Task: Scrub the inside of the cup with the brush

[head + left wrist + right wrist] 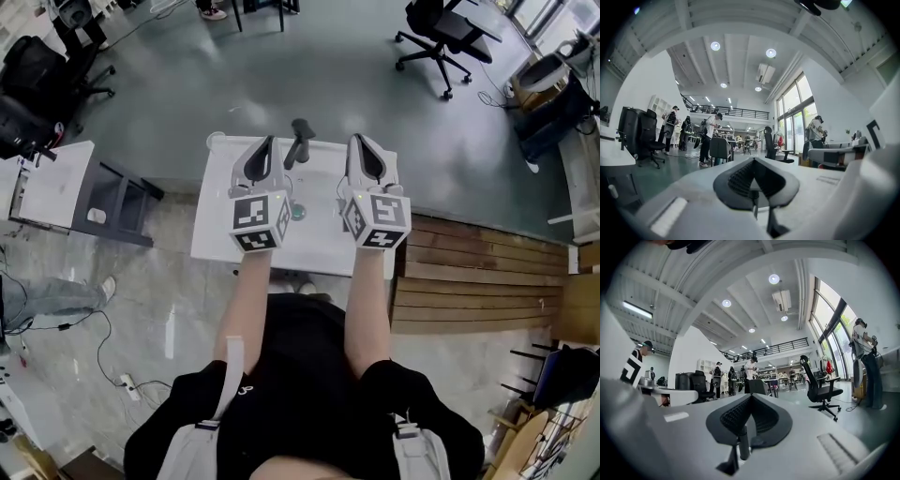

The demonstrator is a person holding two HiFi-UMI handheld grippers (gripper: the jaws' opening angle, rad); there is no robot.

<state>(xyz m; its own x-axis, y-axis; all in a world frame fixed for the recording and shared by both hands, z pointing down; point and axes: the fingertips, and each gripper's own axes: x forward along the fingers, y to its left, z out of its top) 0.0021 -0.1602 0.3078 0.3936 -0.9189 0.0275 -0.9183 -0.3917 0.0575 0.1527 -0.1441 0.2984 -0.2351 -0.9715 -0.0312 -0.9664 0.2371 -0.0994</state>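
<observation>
A small white table (216, 239) stands in front of me. On it, between my two grippers, a black handle-shaped thing (298, 142), probably the brush, stands up near the far edge. A small round greenish thing (298, 212), possibly the cup, lies nearer to me. The left gripper (261, 150) (753, 160) and the right gripper (364, 148) (751, 397) are held level and side by side above the table. Both are shut, their dark pads meeting with nothing between them. Neither touches the black thing. A thin dark bar shows in the slit under each pair of pads; what it is I cannot tell.
A white side table (56, 183) stands to the left and wooden boards (478, 272) lie on the floor to the right. Office chairs (441, 37) stand further off. Several people (710, 138) stand in the hall beyond. A power strip (127, 384) lies on the floor.
</observation>
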